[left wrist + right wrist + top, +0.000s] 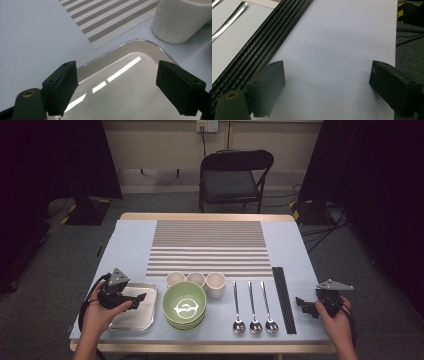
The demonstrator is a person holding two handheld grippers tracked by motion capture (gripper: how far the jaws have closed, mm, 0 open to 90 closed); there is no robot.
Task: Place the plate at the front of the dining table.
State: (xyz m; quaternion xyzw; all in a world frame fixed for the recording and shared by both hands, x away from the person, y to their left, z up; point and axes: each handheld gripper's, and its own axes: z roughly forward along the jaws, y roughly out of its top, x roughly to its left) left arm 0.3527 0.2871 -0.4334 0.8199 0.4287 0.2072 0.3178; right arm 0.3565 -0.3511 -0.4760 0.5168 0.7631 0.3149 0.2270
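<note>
Left gripper (141, 296) fingers (61, 86) wide apart, nothing between them, hovering over the steel tray (140, 47); right gripper (302, 303) fingers (268, 85) equally spread and empty over bare surface (337, 45), just right of the black slatted strip (259, 47). Tray sits left of the green bowls (184, 304) and near the closest white cup (180, 20), so risk is the slick shallow rim slipping out of a pinch, or a sideways drag knocking the bowls or that cup; right side, a low sweep toward the spoons (254, 307) could snag the strip and scatter them
</note>
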